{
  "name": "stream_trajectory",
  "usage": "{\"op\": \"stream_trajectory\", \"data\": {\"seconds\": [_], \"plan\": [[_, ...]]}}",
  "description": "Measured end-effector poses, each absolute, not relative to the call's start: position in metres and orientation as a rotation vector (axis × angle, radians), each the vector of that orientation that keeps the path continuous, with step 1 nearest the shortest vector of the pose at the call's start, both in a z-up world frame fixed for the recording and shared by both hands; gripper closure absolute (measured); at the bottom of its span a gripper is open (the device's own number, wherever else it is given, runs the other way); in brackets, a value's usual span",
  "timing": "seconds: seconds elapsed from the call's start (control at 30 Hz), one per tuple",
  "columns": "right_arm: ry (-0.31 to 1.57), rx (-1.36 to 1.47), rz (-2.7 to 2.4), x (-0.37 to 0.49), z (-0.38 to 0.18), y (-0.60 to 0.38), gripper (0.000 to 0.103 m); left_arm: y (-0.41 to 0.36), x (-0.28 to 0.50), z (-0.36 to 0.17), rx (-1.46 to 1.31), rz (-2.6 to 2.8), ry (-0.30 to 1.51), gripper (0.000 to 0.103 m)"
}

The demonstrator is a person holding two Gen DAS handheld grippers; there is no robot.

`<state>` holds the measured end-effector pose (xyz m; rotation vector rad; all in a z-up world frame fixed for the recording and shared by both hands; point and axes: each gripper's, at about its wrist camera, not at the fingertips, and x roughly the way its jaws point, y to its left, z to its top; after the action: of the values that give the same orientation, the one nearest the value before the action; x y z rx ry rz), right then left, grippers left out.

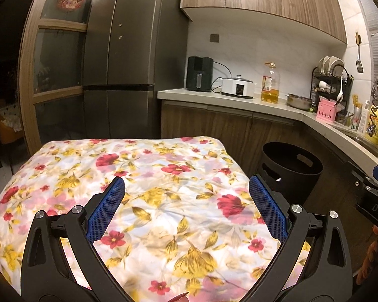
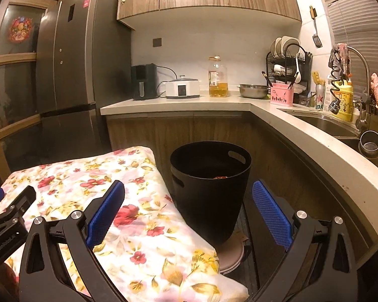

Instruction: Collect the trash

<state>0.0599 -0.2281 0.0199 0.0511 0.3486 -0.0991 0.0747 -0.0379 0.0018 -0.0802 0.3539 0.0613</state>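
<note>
A black round bin (image 2: pixel 210 191) with handle slots stands on the floor between the table and the counter; something reddish (image 2: pixel 220 177) lies deep inside it. The same bin (image 1: pixel 291 167) shows at the right of the left wrist view. My left gripper (image 1: pixel 186 188) hangs open over the floral tablecloth (image 1: pixel 148 176), nothing between its blue pads. My right gripper (image 2: pixel 189 193) is open too, empty, above the table's right edge and close in front of the bin. The left gripper's body (image 2: pixel 10 216) pokes in at the left of the right wrist view.
A dark fridge (image 1: pixel 128 55) stands behind the table. The L-shaped counter (image 2: pixel 179 104) carries an air fryer (image 2: pixel 143 81), a white cooker, an oil bottle (image 2: pixel 218 76), a steel bowl, a pink caddy and a dish rack. A sink (image 2: pixel 325 125) lies at the right.
</note>
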Motion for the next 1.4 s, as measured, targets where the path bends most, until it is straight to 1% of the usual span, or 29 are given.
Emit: {"op": "stream_trajectory", "data": {"seconds": [0.4,1.4], "plan": [[0.33,0.037,-0.084,0.036,0.025,-0.213,0.006,-0.03,0.054,0.003,-0.089,0.056,0.352,0.006],[0.316,0.026,-0.073,0.028,0.028,-0.203,0.006,-0.028,0.043,0.007,-0.1,0.056,0.333,0.006]]}}
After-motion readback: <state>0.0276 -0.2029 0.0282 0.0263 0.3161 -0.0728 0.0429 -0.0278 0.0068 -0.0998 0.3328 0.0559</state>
